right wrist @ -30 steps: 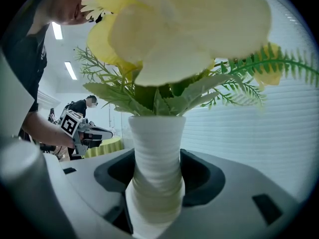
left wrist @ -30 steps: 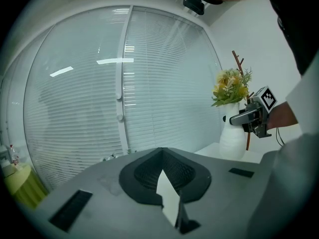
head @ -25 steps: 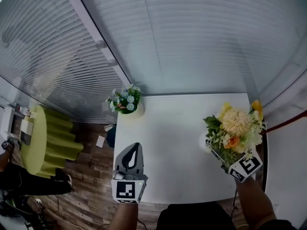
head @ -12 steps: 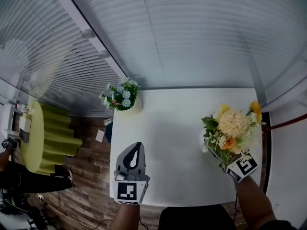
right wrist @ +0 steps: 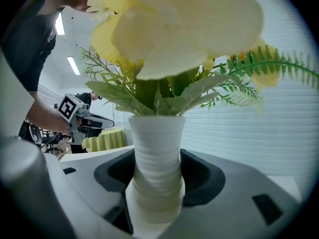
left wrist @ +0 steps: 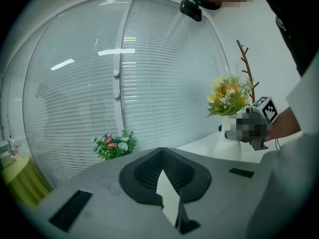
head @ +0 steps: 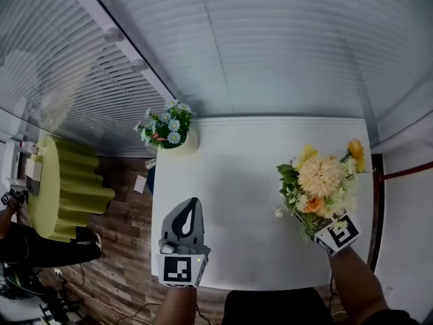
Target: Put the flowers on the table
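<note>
Between the jaws of the right gripper [right wrist: 158, 183] stands a white ribbed vase [right wrist: 155, 148]. The jaws are set wide and close on its narrow waist from both sides, so the gripper has hold of it. The vase is upright. Its bouquet of flowers [right wrist: 184, 29], yellow and cream blooms with green fern sprays, rises directly above the jaws and fills the upper part of the right gripper view. In the head view the bouquet [head: 318, 181] covers the jaws, with only the marker cube showing behind it. From the left gripper view the vase base sits down at the level of the white table [head: 237, 181], but contact cannot be confirmed.

The left gripper [head: 190, 210] is held over the near edge of the table, well to the left of the right gripper. Its jaws are drawn together and grip nothing.

Ahead of the left gripper, at the far left corner of the table, stands a small pot of blue and white daisies [head: 168, 128], well apart from the held vase. Beyond both grippers, white slatted blinds [head: 270, 46] line the walls. Left of the left gripper lie a wooden floor [head: 122, 242] and a round table under a yellow-green cloth [head: 64, 188].
</note>
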A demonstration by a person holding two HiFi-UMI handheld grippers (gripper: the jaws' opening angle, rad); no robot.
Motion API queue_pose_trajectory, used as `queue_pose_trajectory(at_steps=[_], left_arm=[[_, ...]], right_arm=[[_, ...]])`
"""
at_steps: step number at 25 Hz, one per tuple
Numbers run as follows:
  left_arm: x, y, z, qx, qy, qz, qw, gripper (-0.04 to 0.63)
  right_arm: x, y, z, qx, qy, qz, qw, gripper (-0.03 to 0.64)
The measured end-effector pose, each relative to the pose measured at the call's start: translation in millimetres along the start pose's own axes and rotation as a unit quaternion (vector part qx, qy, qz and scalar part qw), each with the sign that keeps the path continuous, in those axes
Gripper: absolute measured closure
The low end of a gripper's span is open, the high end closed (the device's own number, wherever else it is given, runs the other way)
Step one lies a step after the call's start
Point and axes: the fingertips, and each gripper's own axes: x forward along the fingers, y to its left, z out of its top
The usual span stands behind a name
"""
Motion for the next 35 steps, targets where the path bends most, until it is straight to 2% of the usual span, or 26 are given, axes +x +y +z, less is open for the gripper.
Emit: queue_pose_trajectory(at_steps=[20, 28, 35], left_arm=[[-4, 2, -2, 0.009, 0.013, 0.003, 0.9999, 0.6], [-4, 2, 14, 0.016, 0.003, 0.002, 0.9999, 0.6], [-18, 0, 37, 0.039, -0.011, -0.004, 0.9992, 0.6]], right_arm=[[13, 3, -13, -0.016, 0.021, 0.006, 1.0, 0.328], [2, 3, -13, 0.002, 0.024, 0.006, 1.0, 0.267], [-28, 4, -5, 0.017, 0.029, -0.011, 0.999, 0.255]])
